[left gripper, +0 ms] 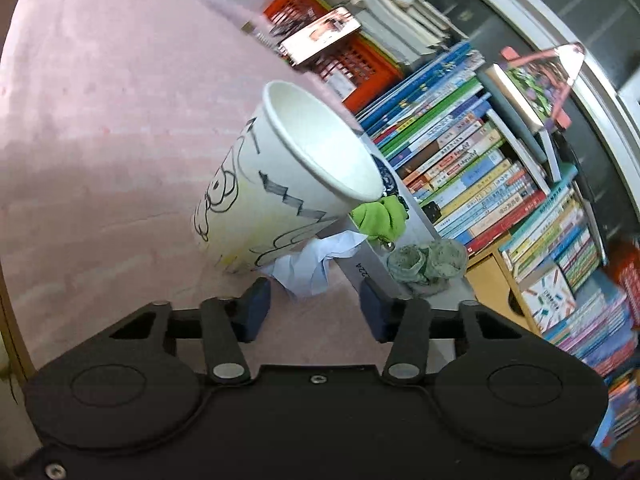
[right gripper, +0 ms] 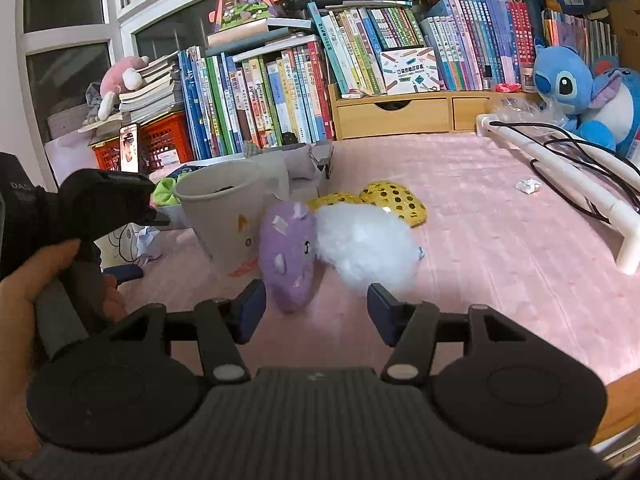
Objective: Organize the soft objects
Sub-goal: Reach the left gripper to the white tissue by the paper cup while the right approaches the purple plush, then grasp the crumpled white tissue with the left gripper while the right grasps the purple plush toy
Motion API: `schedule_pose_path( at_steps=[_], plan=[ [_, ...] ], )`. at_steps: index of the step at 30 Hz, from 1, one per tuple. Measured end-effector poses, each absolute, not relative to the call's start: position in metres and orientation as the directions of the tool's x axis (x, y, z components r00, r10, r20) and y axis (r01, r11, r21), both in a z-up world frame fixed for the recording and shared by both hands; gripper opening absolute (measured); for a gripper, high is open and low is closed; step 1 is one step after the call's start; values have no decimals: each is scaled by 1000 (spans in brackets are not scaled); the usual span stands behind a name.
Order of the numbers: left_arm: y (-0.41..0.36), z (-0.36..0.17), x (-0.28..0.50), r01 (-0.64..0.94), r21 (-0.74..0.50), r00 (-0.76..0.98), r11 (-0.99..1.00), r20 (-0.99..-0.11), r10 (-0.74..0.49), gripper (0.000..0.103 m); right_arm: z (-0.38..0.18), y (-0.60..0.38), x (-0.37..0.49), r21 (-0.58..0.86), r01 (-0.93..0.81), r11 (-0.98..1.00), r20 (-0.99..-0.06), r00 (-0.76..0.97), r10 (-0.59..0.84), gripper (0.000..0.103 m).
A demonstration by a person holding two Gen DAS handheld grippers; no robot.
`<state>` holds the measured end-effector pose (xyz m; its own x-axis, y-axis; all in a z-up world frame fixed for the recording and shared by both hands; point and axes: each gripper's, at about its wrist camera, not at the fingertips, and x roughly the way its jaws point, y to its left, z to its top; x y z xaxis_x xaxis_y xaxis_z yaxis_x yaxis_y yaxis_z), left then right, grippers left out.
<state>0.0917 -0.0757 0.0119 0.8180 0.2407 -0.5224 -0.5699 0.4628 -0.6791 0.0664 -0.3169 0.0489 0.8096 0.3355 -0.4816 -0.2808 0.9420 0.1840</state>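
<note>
A white paper cup [left gripper: 288, 184] with black marker drawings stands on the pink cloth, tilted in the rolled left wrist view. My left gripper [left gripper: 314, 308] is open just short of a crumpled white paper [left gripper: 316, 264] at the cup's base; the pads do not touch it. Beyond lie a green cloth [left gripper: 378, 218] and a grey-green sock [left gripper: 428, 264]. My right gripper [right gripper: 316, 306] is open, with the near end of a purple plush [right gripper: 290, 256] between its fingertips, not pressed. A white fluffy ball [right gripper: 366, 248] and yellow sequined pieces [right gripper: 394, 200] lie beside the plush, right of the cup [right gripper: 224, 212].
Rows of books [right gripper: 280, 92] and orange crates [right gripper: 160, 144] line the back. A blue plush [right gripper: 572, 88] and a white pipe rack [right gripper: 560, 160] with black cable sit at the right. A small paper scrap [right gripper: 528, 186] lies on the pink cloth. A hand [right gripper: 36, 292] holds the left tool.
</note>
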Motion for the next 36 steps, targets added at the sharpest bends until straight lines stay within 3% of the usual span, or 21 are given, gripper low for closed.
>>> schedule_pose_path(
  at_steps=[4, 11, 13, 18, 22, 25, 30, 36],
  plan=[
    [-71, 9, 92, -557, -700, 825, 446, -526, 204, 18, 50, -314, 68, 180, -292, 939, -482, 806, 343, 64],
    [-76, 12, 93, -529, -666, 827, 526, -543, 145, 13, 55, -310, 73, 168, -314, 935, -483, 800, 355, 59],
    [-81, 13, 92, -506, -626, 821, 594, -561, 107, 13, 56, -309, 73, 158, -323, 933, -484, 798, 358, 53],
    [-98, 23, 86, -397, -459, 815, 795, -575, 75, 18, 61, -308, 72, 152, -336, 930, -491, 791, 366, 43],
    [-116, 39, 75, -350, -215, 846, 912, -490, 210, 39, 64, -303, 69, 144, -346, 927, -483, 793, 371, 42],
    [-131, 40, 75, -358, -26, 853, 933, -415, 316, 42, 64, -299, 68, 148, -347, 926, -481, 793, 374, 42],
    [-144, 31, 94, -339, 53, 819, 939, -474, 323, 42, 63, -294, 68, 156, -351, 923, -484, 788, 381, 43],
    [-147, 22, 100, -359, 63, 820, 931, -455, 347, 41, 61, -298, 67, 173, -337, 925, -486, 788, 378, 44]
  ],
)
